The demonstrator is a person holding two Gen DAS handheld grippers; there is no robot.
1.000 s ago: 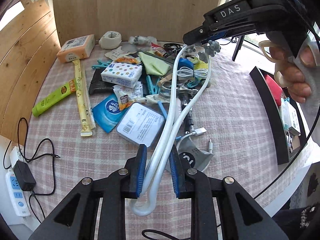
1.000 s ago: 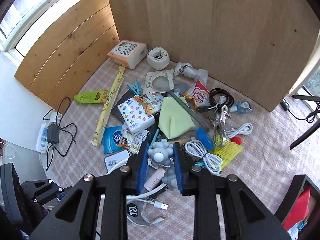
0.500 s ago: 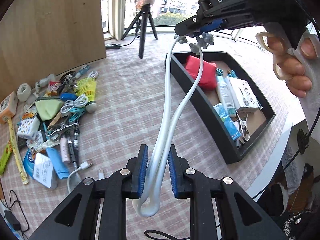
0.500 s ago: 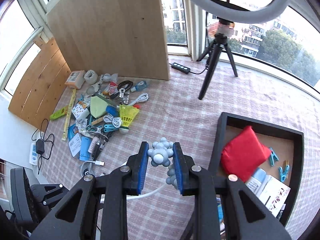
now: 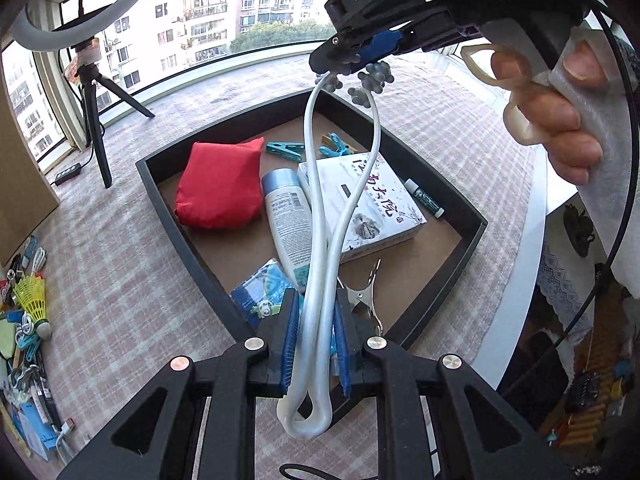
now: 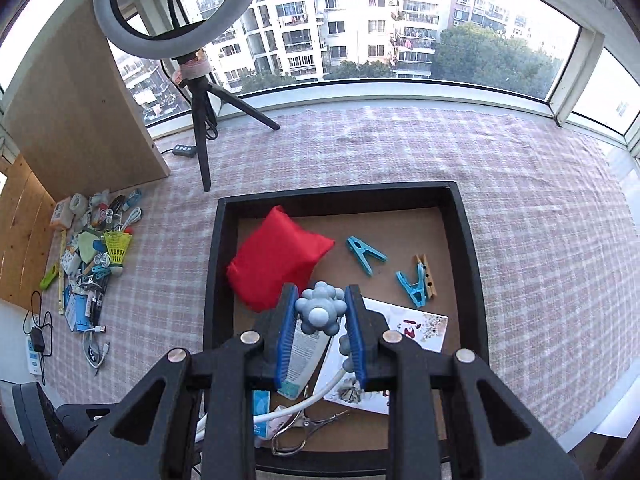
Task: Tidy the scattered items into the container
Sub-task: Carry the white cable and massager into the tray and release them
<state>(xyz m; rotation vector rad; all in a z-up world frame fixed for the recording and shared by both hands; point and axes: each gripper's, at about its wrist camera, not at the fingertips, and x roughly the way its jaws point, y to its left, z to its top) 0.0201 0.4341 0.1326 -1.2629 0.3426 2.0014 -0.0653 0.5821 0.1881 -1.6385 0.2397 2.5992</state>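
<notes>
Both grippers share one object: a white looped massager [image 5: 320, 240] with knobby grey-blue ball heads. My left gripper [image 5: 316, 336] is closing, its blue pads against the two white stems just above the U-bend, which hangs out below the jaws toward the camera. My right gripper [image 6: 320, 332] is clamped on one ball head [image 6: 320, 312]; the second head sits by the right-hand pad, lower down.

The massager's long axis runs straight from the left jaws up to the right jaws, so it is strung between my two hands and touches nothing else. It hangs above the black tray [image 5: 468, 216], over the white bottle [image 5: 288, 220] and the printed white box [image 5: 384, 204]. The red pouch [image 5: 220, 188] lies to the left in the left wrist view, blue clothespins [image 6: 366, 254] toward the far wall.

My judgement: the drop is nearly straight down. The loop end is nearest the tray's near wall; the ball end is over the middle. Bare floor shows beyond the box, by the clothespins. The scattered pile [image 6: 92, 248] lies well apart, left of the tray.
</notes>
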